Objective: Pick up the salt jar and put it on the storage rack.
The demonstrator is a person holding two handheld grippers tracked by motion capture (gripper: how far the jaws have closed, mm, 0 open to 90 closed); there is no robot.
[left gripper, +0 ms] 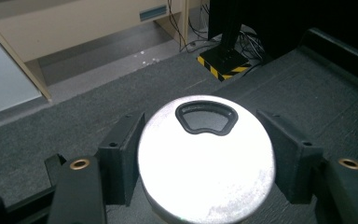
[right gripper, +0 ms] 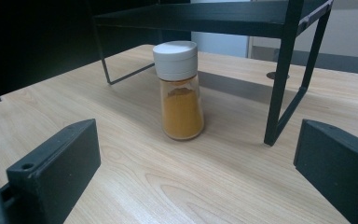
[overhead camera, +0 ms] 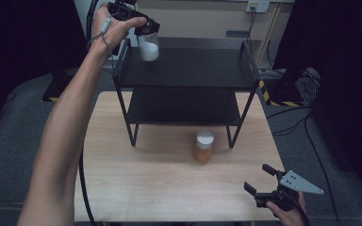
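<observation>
Jaws of left tool [overhead camera: 147, 29] clamp white-filled shaker [overhead camera: 148, 47].

overall: dim room, dark curtains at both sides of the high view nearly black
source: overhead, soft
surface [overhead camera: 169, 188]: evenly lit in high view, mild sheen on the wood in right gripper view
shadows: soft shadow of the black shelf rack [overhead camera: 184, 70] on the wood beneath it; short shadow beside the orange spice jar [right gripper: 179, 93]
glare: white lid [left gripper: 205, 163] blown out in left gripper view, texture lost
focus: near jaws slightly soft in both gripper views; background sharp enough
distortion: slight bowing at high view edges
</observation>
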